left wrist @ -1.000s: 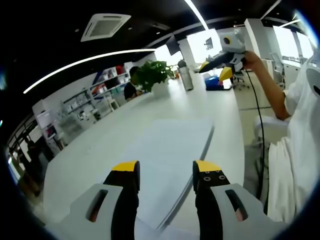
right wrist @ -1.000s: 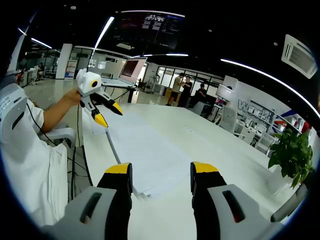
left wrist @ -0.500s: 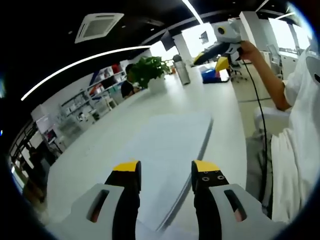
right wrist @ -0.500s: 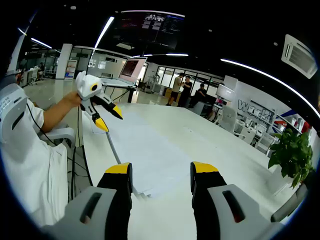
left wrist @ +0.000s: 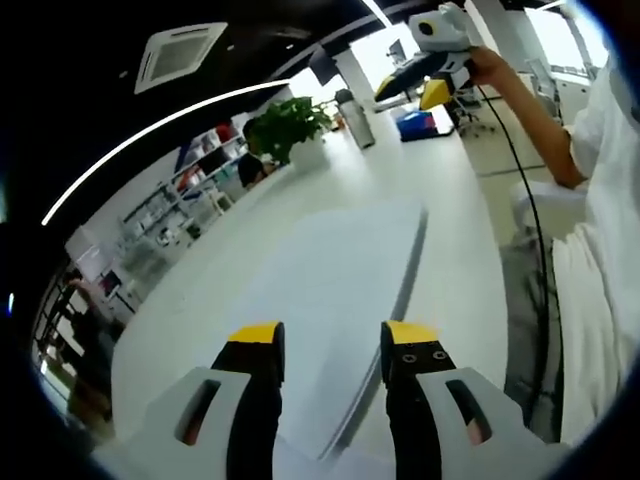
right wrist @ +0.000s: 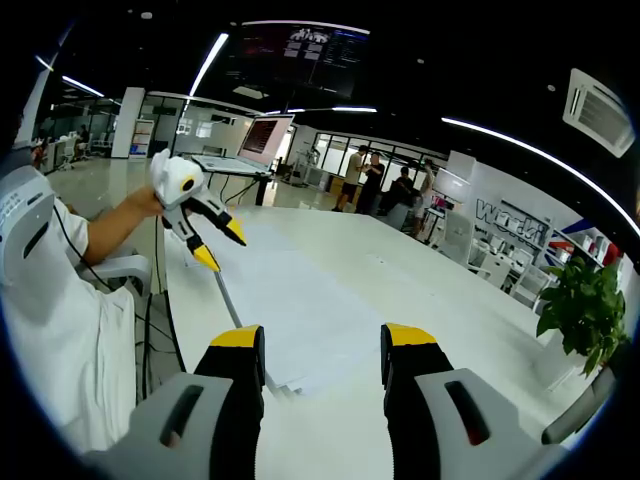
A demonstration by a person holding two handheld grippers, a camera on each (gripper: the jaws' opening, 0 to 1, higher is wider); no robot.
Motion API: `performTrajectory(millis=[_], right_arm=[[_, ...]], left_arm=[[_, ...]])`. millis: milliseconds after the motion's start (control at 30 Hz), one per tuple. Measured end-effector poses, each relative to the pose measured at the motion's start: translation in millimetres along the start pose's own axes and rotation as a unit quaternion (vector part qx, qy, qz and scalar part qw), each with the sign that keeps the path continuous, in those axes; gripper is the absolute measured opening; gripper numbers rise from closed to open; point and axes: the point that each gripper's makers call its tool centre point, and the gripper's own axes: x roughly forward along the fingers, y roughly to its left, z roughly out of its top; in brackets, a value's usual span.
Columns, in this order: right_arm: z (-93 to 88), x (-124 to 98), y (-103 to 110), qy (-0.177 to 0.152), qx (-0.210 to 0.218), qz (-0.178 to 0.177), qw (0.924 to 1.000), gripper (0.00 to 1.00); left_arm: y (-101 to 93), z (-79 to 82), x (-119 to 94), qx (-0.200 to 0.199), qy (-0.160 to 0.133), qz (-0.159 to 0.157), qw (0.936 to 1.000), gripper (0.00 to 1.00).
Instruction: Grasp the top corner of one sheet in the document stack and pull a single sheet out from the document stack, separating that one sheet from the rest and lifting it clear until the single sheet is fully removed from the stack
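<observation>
White document stack (right wrist: 300,310) on a white table (right wrist: 440,290); green plant (right wrist: 585,310); yellow-tipped black jaws

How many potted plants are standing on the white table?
1. The potted plant stands at the far side of the table, beyond the document stack. Others may be hidden.

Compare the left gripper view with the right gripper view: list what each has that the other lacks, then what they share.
Left gripper view: a blue box and a ceiling air vent.
Right gripper view: an open laptop and people standing behind.
Shared: the document stack on the white table, the potted plant, and both open grippers, left gripper, right gripper.
</observation>
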Motion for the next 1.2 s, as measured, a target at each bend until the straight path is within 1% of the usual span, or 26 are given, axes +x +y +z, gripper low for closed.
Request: performTrajectory(millis=[133, 200, 667, 1000, 1200], right_arm=[[-0.6, 0, 0, 0.001, 0.0, 0.0, 1.0, 0.46], [-0.6, 0, 0, 0.001, 0.0, 0.0, 1.0, 0.46], [-1.0, -1, 0, 0.0, 0.0, 0.0, 1.0, 0.46], [-0.6, -1, 0, -0.001, 0.0, -0.001, 1.0, 0.46], [-1.1, 0, 0, 0.001, -0.001, 0.001, 1.0, 0.46]], left_arm=[[-2.2, -0.1, 4, 0.011, 0.003, 0.001, 0.9999, 0.37], [-3.8, 0.4, 6, 0.024, 0.005, 0.003, 0.9997, 0.36], [-15.3, -3.2, 17, 0.045, 0.014, -0.004, 0.9989, 0.35], [-18.9, -8.7, 23, 0.046, 0.022, -0.011, 0.9986, 0.34], [-21.3, -10.8, 26, 0.039, 0.024, -0.017, 0.9988, 0.29]])
